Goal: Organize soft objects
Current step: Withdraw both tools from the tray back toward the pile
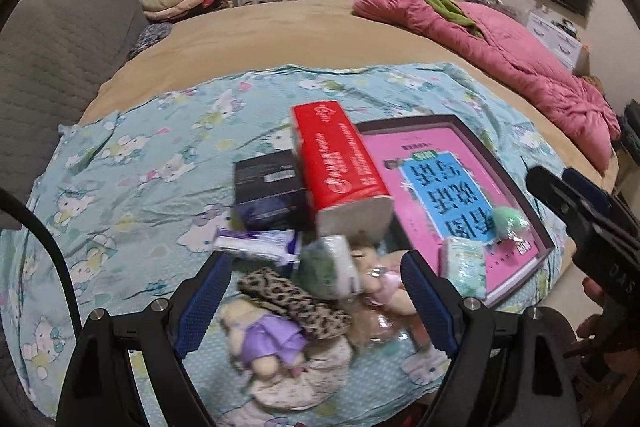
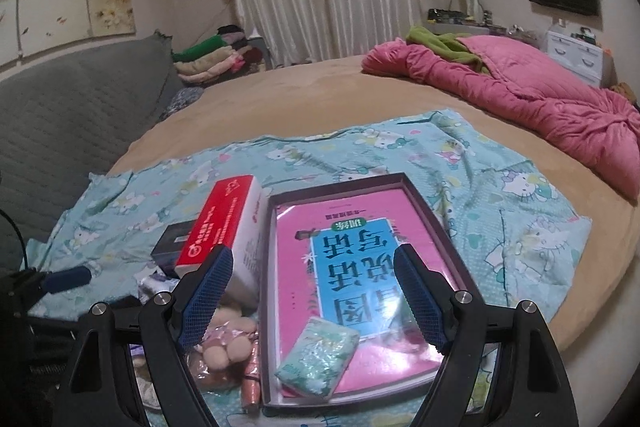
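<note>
On a blue cartoon-cat cloth (image 1: 132,167) lies a heap of soft things: a doll in a purple dress (image 1: 264,339), a leopard-print piece (image 1: 292,299), a green and white roll (image 1: 332,267) and a pink doll (image 1: 384,287). My left gripper (image 1: 316,303) hovers open above this heap, with nothing between its pads. A dark shallow tray (image 2: 424,203) holds a pink and blue book (image 2: 352,251) and a mint tissue pack (image 2: 316,355). My right gripper (image 2: 312,295) stands open over the tray, touching nothing. A red and white tissue box (image 1: 340,167) leans on a black box (image 1: 268,187).
The cloth lies on a tan bed (image 2: 304,95) with a pink quilt (image 2: 520,95) at the far right. A grey padded headboard (image 2: 72,119) runs along the left, with folded clothes (image 2: 212,59) behind it. A green fluffy ball (image 1: 508,223) lies in the tray.
</note>
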{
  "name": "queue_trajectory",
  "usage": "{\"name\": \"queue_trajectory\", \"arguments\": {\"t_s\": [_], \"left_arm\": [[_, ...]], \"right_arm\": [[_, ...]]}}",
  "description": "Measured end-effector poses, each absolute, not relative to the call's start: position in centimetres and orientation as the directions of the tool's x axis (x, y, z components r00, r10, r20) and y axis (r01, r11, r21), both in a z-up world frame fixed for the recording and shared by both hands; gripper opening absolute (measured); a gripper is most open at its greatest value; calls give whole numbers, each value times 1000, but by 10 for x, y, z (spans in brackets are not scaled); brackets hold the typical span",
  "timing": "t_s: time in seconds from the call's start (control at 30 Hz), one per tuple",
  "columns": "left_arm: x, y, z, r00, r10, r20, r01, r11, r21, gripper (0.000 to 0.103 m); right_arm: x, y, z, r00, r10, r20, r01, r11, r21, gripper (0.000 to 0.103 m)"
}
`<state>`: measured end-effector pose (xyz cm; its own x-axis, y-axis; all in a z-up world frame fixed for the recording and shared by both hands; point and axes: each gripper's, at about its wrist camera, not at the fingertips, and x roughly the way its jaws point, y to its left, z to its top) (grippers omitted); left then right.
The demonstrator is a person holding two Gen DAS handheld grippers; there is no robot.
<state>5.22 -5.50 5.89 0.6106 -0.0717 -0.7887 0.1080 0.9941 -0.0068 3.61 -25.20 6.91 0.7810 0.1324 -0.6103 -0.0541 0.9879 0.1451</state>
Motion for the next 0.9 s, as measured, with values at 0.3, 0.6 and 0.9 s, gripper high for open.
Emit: {"name": "queue_trajectory", "arguments": {"t_s": [0.3,0.6,0.9], "left_arm": [[57,-10,68,627,-44,-778,21,999,-39,86],[60,30,59,608,-24,-793,-54,996,-72,86],[66,63,32,563,-24,-826,-118,987,-110,86]], "right_arm": [[34,-233,71,767,176,-616,-118,984,134,84],[31,-205,66,735,235,-636,-206,971,121,84],[32,-176,50,680,291,-673,-274,952,135,84]]}}
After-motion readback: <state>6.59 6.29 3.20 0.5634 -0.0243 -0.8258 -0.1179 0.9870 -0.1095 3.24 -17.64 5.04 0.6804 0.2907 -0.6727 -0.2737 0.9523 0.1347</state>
